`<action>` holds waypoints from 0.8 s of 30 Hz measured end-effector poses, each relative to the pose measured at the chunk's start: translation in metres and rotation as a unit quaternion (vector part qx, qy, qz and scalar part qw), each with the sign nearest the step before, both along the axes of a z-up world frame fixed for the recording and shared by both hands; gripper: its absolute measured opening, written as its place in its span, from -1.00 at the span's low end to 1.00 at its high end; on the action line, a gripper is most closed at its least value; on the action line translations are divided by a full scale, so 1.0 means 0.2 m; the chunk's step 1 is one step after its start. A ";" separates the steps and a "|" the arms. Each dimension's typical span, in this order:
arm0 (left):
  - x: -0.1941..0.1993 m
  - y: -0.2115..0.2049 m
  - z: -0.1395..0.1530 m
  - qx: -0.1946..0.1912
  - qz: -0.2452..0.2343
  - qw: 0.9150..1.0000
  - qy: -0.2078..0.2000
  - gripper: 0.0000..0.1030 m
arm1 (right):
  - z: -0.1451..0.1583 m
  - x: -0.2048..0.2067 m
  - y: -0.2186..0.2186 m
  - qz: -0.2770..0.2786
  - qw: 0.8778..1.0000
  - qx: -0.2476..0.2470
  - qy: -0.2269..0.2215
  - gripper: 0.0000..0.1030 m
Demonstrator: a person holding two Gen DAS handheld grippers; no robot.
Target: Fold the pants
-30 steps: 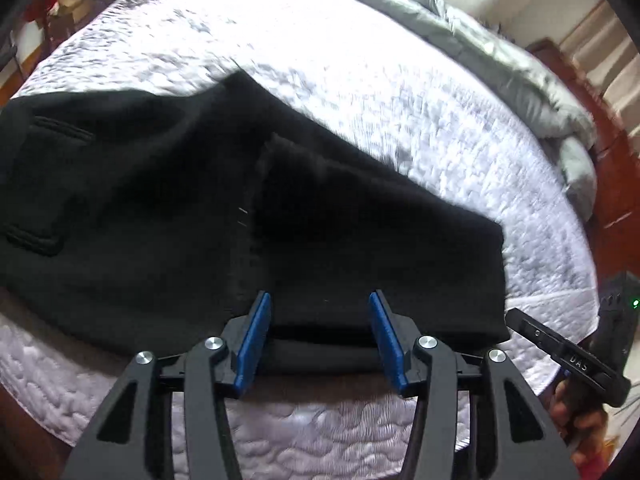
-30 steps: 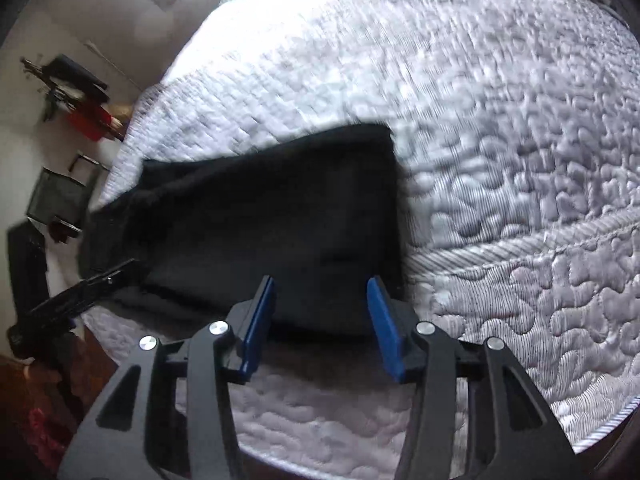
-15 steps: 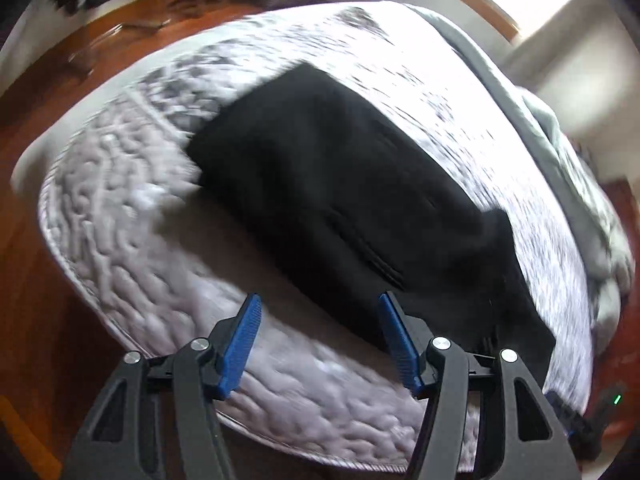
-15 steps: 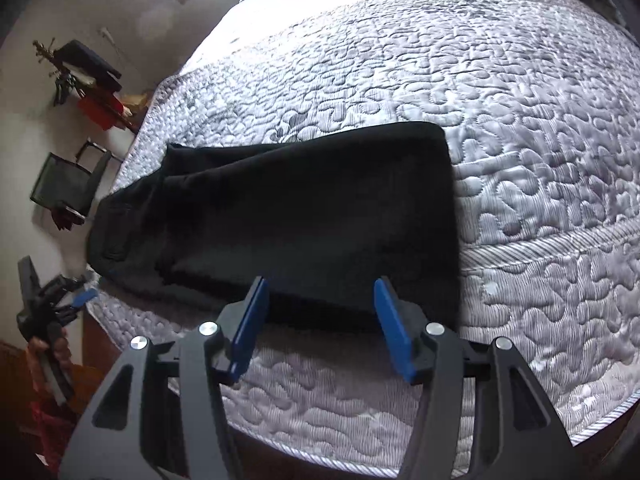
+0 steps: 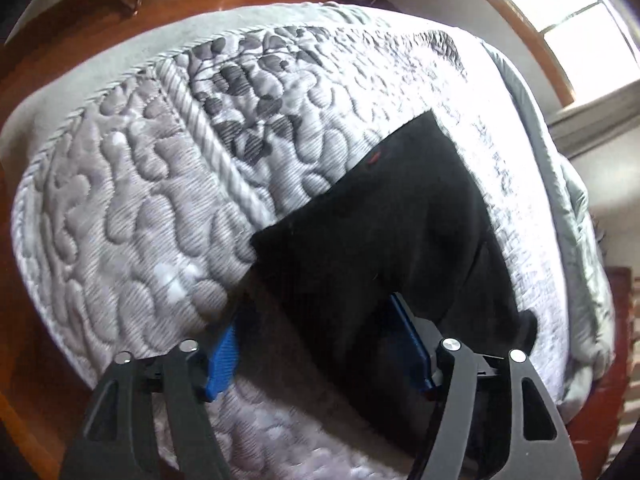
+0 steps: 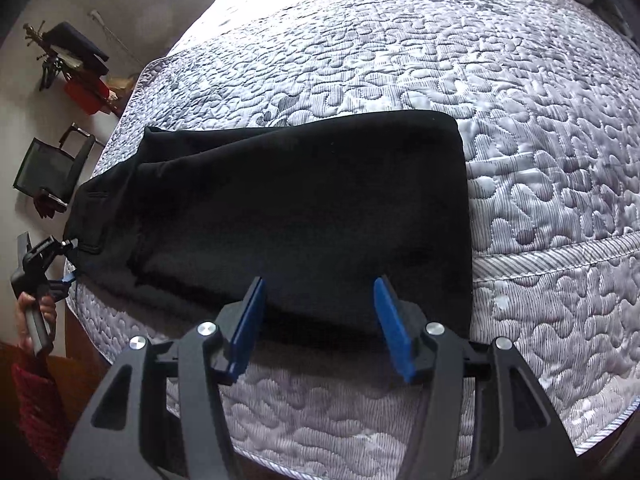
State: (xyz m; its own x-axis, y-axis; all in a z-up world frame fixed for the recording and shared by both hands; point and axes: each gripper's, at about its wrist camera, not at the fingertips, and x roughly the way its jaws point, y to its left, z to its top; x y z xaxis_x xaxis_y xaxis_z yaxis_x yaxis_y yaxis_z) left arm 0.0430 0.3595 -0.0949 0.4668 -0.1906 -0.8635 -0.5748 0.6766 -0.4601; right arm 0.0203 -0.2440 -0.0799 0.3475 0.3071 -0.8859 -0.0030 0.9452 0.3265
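we see the black pants [image 6: 304, 208] lying flat on the quilted bed [image 6: 520, 120], already doubled into a long band. in the right wrist view the long axis runs from the lower left of the frame, where the waist and pocket end sits at the bed's corner, to a square edge right of centre.

our right gripper [image 6: 320, 320] hangs over the near long edge, close to that square end. its jaws stand apart with only air between the blue pads, which sit above the cloth and press on nothing.

our left gripper [image 5: 320, 344] is at the other end. its jaws have just been opening, and the waist corner now lies in the gap between the pads, not pinched as far as we can tell. in the right wrist view the same left gripper shows at the left edge, just beside the waist corner, held by a hand [image 6: 34, 312] in a red sleeve.

we judge the next fold goes end to end along the long axis, and each gripper is nearest its own end. no containers are in sight.
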 end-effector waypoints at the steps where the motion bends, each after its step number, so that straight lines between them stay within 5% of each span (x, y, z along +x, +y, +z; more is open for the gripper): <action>1: 0.03 0.00 0.00 -0.014 -0.002 1.000 -0.009 0.26 | 0.00 0.00 0.00 0.001 1.000 -0.002 0.001 0.09; 9: 0.14 0.02 -0.08 -0.075 0.016 0.997 -0.026 0.25 | -0.02 0.03 0.01 0.008 1.000 -0.005 0.000 0.13; 14: 0.09 0.03 -0.03 -0.084 0.025 0.995 -0.054 -0.38 | -0.04 0.02 -0.01 0.008 1.000 0.007 -0.003 0.13; 16: 0.09 0.01 0.02 -0.081 0.024 0.994 -0.072 -0.54 | -0.04 0.02 -0.01 0.008 1.000 0.009 -0.004 0.14; 24: 0.07 -0.23 0.33 0.002 -0.005 0.989 -0.149 -0.66 | -0.04 0.01 -0.05 0.009 0.999 0.036 -0.011 0.19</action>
State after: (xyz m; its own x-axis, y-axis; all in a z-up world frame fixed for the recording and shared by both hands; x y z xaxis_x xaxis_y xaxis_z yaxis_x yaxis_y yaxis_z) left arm 0.0573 0.3132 -0.0288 0.6983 -0.1932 -0.6893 -0.4078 0.6840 -0.6048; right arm 0.0220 -0.2538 -0.0870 0.3611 0.3764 -0.8532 -0.0272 0.9188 0.3938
